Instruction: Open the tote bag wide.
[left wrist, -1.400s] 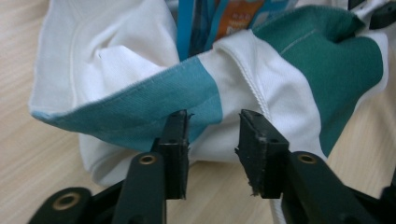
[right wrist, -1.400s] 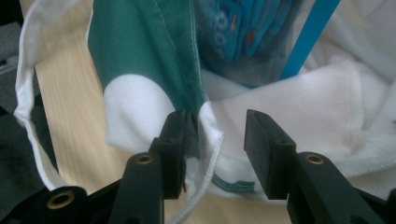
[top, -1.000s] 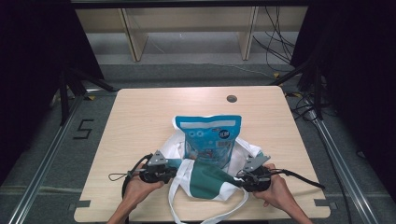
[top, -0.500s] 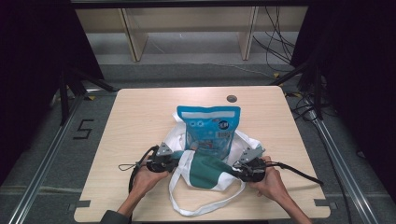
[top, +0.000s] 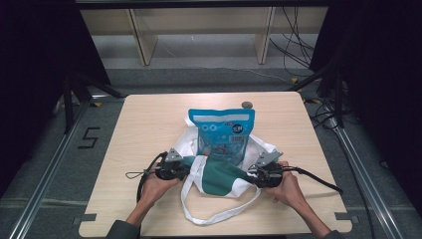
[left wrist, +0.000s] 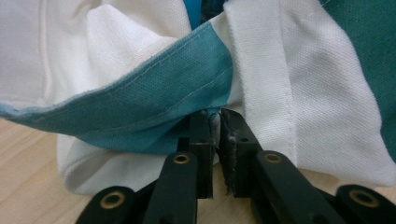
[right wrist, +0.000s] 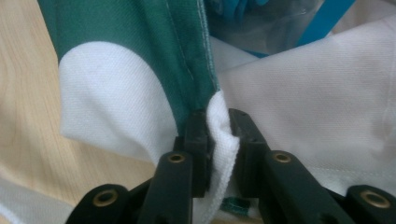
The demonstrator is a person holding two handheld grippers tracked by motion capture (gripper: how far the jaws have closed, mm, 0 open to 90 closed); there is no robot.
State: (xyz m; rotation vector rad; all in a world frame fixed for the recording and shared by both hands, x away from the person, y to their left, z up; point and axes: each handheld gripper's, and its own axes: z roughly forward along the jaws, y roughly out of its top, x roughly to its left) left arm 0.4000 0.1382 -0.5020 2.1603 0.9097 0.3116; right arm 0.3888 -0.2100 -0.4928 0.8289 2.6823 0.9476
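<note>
The bag (top: 219,174) is white cloth with a dark green panel and white straps; in the left gripper view its hem looks teal with pale stitching. The pouch (top: 222,133) is bright blue with a white band near its top and small white and red print. Both grippers, left (left wrist: 215,122) and right (right wrist: 217,122), are black with brass-coloured rivets. The table (top: 149,124) is pale wood grain.

Each hand carries a black two-jaw gripper: the left gripper (top: 185,164) and right gripper (top: 252,172) bear grey three-cornered top plates, trail black cables, and show brass-coloured rivets on matte black jaw links. Dark sleeve cuffs at six o'clock.
</note>
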